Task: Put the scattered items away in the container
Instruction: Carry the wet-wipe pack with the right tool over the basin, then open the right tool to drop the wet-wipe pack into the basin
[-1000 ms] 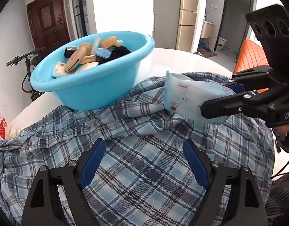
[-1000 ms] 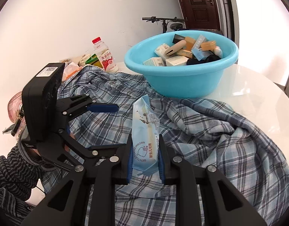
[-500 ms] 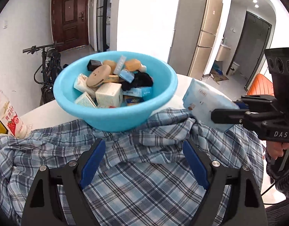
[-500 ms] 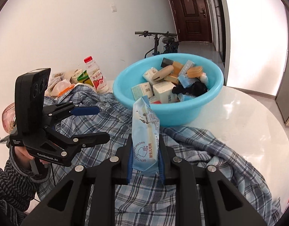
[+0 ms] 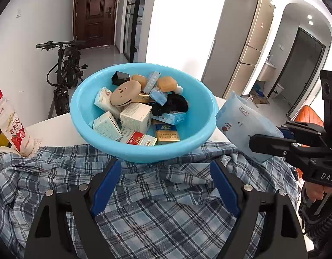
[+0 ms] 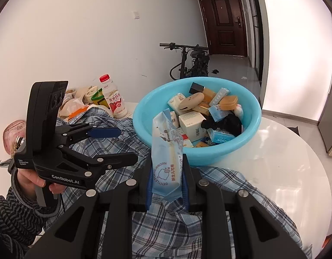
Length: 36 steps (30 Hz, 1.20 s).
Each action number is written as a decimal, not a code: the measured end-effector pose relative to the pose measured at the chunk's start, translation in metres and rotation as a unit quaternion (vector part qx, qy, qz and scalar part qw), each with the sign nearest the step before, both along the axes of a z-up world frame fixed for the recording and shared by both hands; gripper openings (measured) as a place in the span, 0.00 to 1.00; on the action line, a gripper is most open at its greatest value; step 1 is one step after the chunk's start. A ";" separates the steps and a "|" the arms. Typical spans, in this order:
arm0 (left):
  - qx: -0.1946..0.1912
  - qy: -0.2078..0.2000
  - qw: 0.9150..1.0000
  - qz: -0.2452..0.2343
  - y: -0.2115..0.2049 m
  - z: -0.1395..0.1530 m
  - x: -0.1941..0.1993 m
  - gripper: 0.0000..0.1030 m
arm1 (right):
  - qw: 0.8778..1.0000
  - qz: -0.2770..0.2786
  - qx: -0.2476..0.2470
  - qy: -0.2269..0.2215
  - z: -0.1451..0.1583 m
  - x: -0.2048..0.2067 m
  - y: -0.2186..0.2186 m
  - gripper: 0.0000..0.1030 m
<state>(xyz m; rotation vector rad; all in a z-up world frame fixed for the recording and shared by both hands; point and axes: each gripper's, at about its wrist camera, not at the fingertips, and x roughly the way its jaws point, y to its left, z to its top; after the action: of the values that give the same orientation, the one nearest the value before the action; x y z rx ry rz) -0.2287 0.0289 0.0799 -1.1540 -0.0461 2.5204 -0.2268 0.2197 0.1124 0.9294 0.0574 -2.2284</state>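
A light-blue plastic basin (image 5: 194,133) (image 6: 250,136) holds several small boxes, soaps and a black cloth. My right gripper (image 6: 167,185) is shut on a pale-blue pack of baby wipes (image 6: 167,151), held upright in the air just short of the basin's near rim. In the left wrist view the pack (image 5: 245,125) hangs at the basin's right side in the right gripper (image 5: 274,138). My left gripper (image 5: 163,183) is open and empty above the blue plaid shirt (image 5: 155,211), in front of the basin. It also shows in the right wrist view (image 6: 114,144).
The plaid shirt (image 6: 209,226) lies crumpled on a round white table (image 6: 284,168). A red-capped drink bottle (image 5: 11,123) (image 6: 113,99) and bags (image 6: 77,103) stand at the table's left. A bicycle (image 5: 66,71) leans by the wall beyond.
Both grippers have risen and moved toward the basin. The wipes pack, held in the right gripper, has been lifted off the shirt up to the basin's rim.
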 end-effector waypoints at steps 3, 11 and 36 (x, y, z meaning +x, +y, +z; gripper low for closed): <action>0.000 0.004 1.000 0.008 0.000 0.004 -0.011 0.84 | 1.000 -0.003 -0.002 -0.006 0.001 -0.014 -0.004 0.19; 0.004 0.010 1.000 0.026 0.001 0.009 -0.037 0.83 | 0.999 0.001 0.029 -0.038 -0.001 -0.066 -0.025 0.19; -0.013 -0.106 0.992 0.061 -0.004 -0.038 -0.171 0.84 | 0.976 0.033 0.123 -0.177 -0.076 -0.167 -0.063 0.19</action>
<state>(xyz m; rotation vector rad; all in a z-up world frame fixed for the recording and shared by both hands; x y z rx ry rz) -0.4000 0.0254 0.0423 -1.4681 -0.1430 2.4973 -0.3937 0.1570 0.0362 1.4255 0.2004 -1.9930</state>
